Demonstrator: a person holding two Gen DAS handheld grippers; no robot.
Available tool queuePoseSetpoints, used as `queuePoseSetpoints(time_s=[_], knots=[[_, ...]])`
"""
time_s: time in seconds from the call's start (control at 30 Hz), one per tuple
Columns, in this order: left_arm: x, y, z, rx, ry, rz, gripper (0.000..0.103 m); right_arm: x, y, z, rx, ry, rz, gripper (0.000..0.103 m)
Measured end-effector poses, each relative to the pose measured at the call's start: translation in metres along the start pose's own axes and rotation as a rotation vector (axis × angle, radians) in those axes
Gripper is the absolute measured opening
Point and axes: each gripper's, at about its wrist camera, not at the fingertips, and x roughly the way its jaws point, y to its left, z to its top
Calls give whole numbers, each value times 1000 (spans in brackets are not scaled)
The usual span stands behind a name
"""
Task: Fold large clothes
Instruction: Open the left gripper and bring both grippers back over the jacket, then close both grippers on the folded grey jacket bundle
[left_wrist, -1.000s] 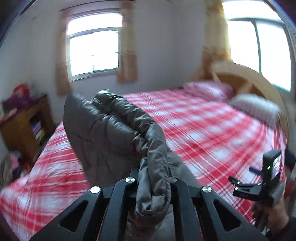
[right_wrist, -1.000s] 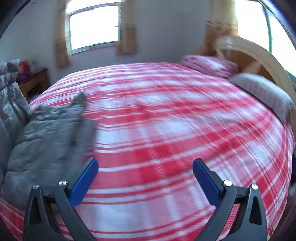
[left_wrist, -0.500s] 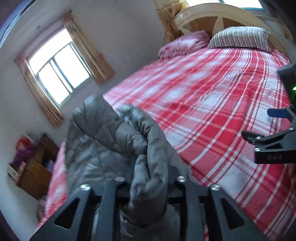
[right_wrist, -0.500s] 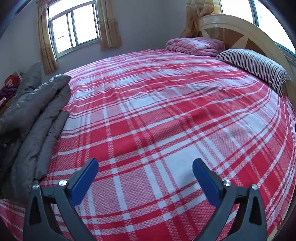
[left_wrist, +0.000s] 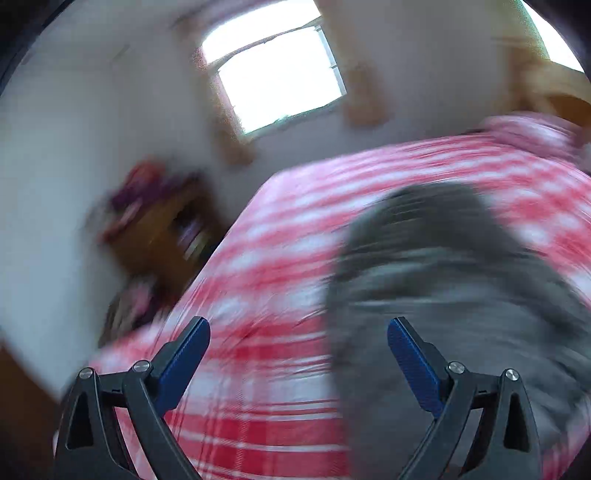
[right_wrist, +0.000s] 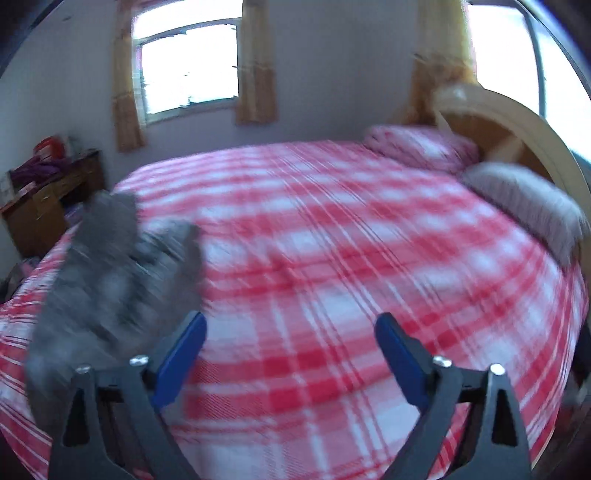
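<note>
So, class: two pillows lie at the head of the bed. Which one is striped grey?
The nearer pillow, lying close to the wooden headboard, is striped grey. The farther pillow is pink-patterned like the bedding.

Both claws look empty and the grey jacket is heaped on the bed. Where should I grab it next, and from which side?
Probably the raised end of the grey jacket, the part farthest from the right claw. It stands up off the plaid bedspread, so coming from the near side with jaws wide should pinch it. Blur hides any seam or collar.

Grey padded jacket (right_wrist: 114, 280) bunched on bed
</note>
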Motion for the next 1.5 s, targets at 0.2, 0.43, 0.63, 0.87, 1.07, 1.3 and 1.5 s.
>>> queuePoseSetpoints(time_s=[0.2,0.43,0.63,0.87,1.07,1.3,1.5], knots=[[85,71,-1,-259,179,86,97,7,127,74,-195,-5,59,87],[97,73,1,-385,174,-38,97,64,226,85,-208,0,169,72],[85,26,26,-306,67,-153,97,109,207,55,-206,65,152,68],[82,-62,32,-66,41,-136,97,134,124,15,-33,118,125,68],[100,-94,17,20,64,-62,97,143,104,0,32,124,151,68],[116,-88,3,-48,92,-91,102,154,105,-11,51,124,165,68],[129,-88,-5,-89,123,-130,102,158,107,-17,59,129,166,68]])
